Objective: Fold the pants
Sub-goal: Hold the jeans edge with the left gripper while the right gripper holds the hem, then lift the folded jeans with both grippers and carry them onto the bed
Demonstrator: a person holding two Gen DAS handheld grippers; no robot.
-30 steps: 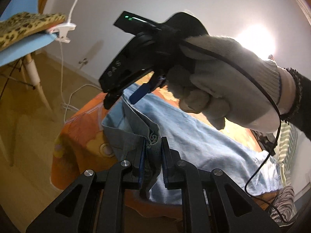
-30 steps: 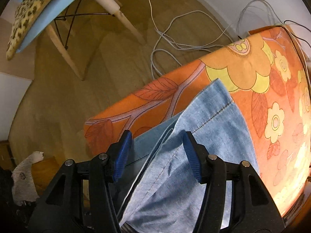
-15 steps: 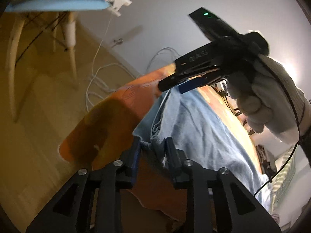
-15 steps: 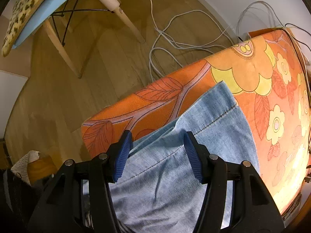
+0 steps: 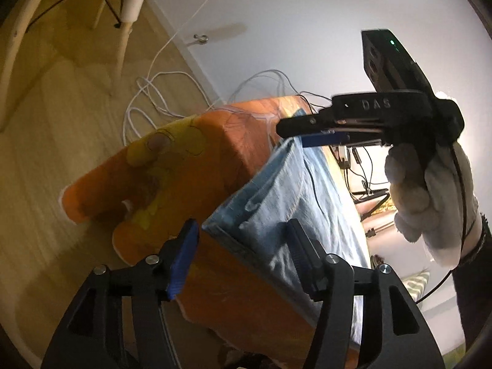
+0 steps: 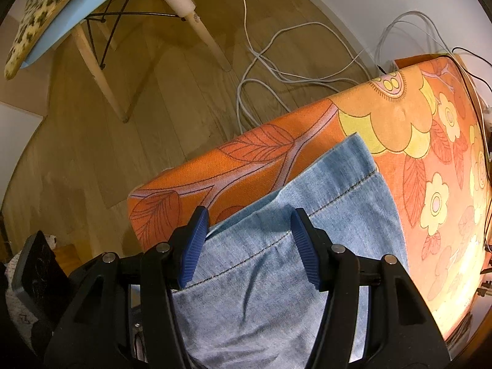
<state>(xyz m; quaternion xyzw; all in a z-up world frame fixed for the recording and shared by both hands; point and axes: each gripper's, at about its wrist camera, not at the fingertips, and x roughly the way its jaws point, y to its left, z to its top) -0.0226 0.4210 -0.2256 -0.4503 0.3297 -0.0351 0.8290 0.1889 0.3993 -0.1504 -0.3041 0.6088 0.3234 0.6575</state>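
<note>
Light blue denim pants (image 5: 276,196) lie on a table under an orange flowered cloth (image 5: 190,160); their hemmed end (image 6: 347,178) reaches the table's near corner. My left gripper (image 5: 243,246) is open, its blue-padded jaws standing either side of the cloth edge without holding it. My right gripper (image 6: 250,240) is open just above the hem, and it also shows in the left wrist view (image 5: 295,132), held by a white-gloved hand (image 5: 430,196) over the far edge of the pants.
A wooden floor (image 6: 107,153) lies below the table. White cables (image 6: 276,70) trail on the floor by the wall. A blue chair with a leopard-print cushion (image 6: 55,15) stands at the upper left. Black wires (image 6: 473,70) run over the table's far edge.
My left gripper has opened and let go of the pants' edge, which now lies on the table. My right gripper stayed open and dropped closer to the hem.
</note>
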